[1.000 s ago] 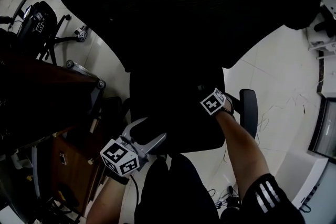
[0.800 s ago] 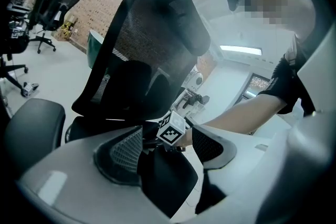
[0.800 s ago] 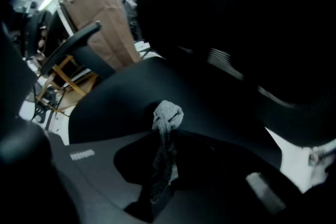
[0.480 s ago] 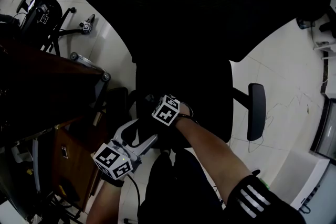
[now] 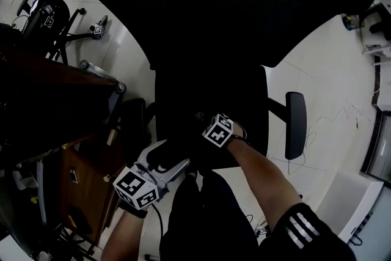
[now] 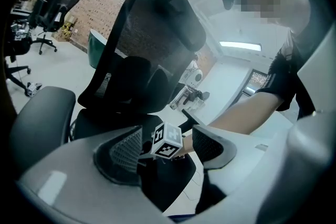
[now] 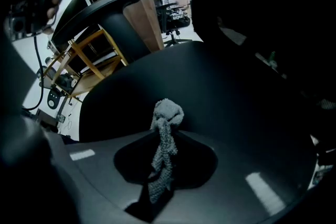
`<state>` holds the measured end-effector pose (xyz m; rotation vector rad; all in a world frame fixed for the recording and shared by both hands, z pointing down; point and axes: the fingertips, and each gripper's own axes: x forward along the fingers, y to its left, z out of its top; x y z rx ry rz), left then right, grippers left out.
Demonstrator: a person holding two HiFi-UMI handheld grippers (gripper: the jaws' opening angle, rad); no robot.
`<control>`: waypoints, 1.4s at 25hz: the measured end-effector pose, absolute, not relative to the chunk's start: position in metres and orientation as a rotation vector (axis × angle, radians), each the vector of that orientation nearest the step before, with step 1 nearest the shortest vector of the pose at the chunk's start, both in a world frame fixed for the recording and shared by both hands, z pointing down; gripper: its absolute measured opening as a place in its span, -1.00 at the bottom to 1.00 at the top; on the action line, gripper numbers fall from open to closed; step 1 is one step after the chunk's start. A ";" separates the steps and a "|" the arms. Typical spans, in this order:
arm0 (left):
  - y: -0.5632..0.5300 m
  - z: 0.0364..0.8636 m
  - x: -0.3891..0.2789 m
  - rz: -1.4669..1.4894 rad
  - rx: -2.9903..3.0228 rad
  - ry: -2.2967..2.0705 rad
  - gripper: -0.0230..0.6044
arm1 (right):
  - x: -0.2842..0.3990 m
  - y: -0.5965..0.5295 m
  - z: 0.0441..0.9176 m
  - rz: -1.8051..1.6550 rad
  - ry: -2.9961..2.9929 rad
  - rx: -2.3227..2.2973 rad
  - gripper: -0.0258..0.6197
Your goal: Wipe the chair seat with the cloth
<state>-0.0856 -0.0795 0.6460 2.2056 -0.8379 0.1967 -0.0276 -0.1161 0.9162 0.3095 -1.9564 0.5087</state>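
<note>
From the head view, the person is leaning over the black padded chair seat (image 5: 211, 91), which is filling the middle of the frame under the broad black mesh backrest (image 5: 226, 3) at the top. The right claw (image 5: 204, 121) is reaching onto the front part of the seat, just left of centre, and its tips are disappearing into the dark there. The left claw (image 5: 166, 159) is hanging off the seat's front edge at lower left, touching nothing that I can make out. The black armrest (image 5: 295, 122) is standing clear at the right over the pale tiled floor (image 5: 330, 82).

In the left gripper view, the two jaws are standing well apart with nothing held between them. Through the gap the person's bare forearm (image 6: 247, 113) is stretching in from the right towards the seat.

In the right gripper view, the jaws are pinching the grey knitted cloth (image 7: 164, 149) at bottom centre. It is running up as a twisted strand to a bunched end, and that end seems to be pressing on the seat surface.

As I am reading it, the wiping is under way rather than finished. The cloth is gripped and down on the seat, working the front area. The seat is too dark to show any cleaned or dirty patch, so I cannot tell how much is done. The rear of the seat, towards the backrest, is probably waiting for a pass.
</note>
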 end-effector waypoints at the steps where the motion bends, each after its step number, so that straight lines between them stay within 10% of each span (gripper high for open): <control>1: -0.077 0.645 -0.080 0.200 2.214 -0.822 0.11 | -0.004 -0.116 0.918 0.524 -1.933 0.338 -0.76; 13: -0.063 0.644 -0.052 0.221 2.212 -0.746 0.11 | 0.150 -0.123 0.901 0.590 -1.711 0.572 -0.76; 26: -0.044 0.639 -0.107 0.208 2.160 -0.879 0.11 | -0.141 -0.035 0.866 0.666 -2.116 0.207 -0.76; 35: -0.041 0.644 -0.128 0.201 2.156 -0.919 0.11 | -0.154 -0.001 0.891 0.615 -2.113 0.152 -0.76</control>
